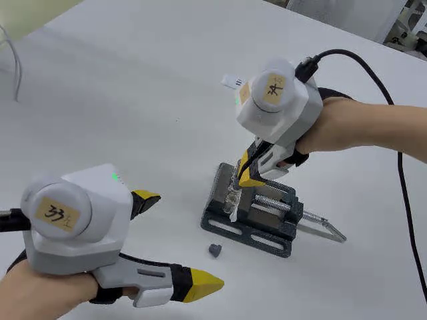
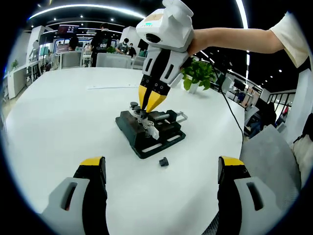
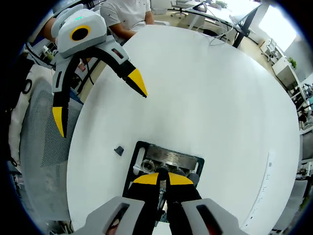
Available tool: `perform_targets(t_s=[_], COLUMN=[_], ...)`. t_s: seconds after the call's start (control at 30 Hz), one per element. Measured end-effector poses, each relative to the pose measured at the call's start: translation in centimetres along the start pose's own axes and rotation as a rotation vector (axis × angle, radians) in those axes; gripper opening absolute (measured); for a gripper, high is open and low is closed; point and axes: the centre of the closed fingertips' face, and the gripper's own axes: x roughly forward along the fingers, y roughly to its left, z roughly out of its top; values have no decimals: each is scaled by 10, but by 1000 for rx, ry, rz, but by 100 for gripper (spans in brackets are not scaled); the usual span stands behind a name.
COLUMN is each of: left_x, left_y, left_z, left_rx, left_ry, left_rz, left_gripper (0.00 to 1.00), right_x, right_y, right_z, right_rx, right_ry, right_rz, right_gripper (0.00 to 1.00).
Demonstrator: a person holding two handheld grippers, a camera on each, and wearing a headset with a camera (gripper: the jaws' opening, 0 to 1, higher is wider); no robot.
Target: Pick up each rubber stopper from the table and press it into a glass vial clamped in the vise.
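1. The left gripper (image 1: 181, 241) hovers low over the table (image 1: 120, 100) with its jaws spread wide and nothing between them; it has released or not yet taken anything.
2. Just ahead of those open jaws, roughly centred between them, one rubber stopper (image 1: 215, 251) lies loose on the table; it is apart from the vise and has not yet been picked up.
3. Beyond the stopper stands the vise (image 1: 227, 230), clamping a row of glass vials (image 1: 233, 195); in the left gripper view some of them seem to carry dark caps (image 2: 133, 105), so part of the job looks done.
4. In the right gripper view one glass mouth (image 3: 146, 167), just left of the tips, looks uncapped; I judge it is waiting for a stopper.
5. The right gripper (image 1: 245, 175) points down over the row with its jaws drawn together, tips just above the vials; whether a stopper is pinched there I cannot tell.
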Motion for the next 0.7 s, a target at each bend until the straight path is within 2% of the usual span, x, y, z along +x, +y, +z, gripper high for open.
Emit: perform_targets(t_s=[0.17, 0.3, 0.4, 0.53, 0.7], left_x=[1, 3, 4, 6, 7], left_y=[1, 1, 1, 0, 1], left_z=[-2, -3, -3, -2, -4], left_rx=[-5, -8, -9, -12, -23], left_ry=[1, 2, 2, 0, 1], left_rz=[-1, -4, -7, -10, -7], left_gripper=[95, 95, 94, 94, 94], right_x=[0, 1, 1, 1, 2], right_y=[0, 0, -1, -1, 1], right_z=[0, 0, 0, 0, -1], right_rx=[4, -24, 2, -3, 49], right_ry=[2, -3, -1, 1, 19], right_rz=[7, -2, 0, 16, 53], right_gripper=[0, 0, 0, 0, 0])
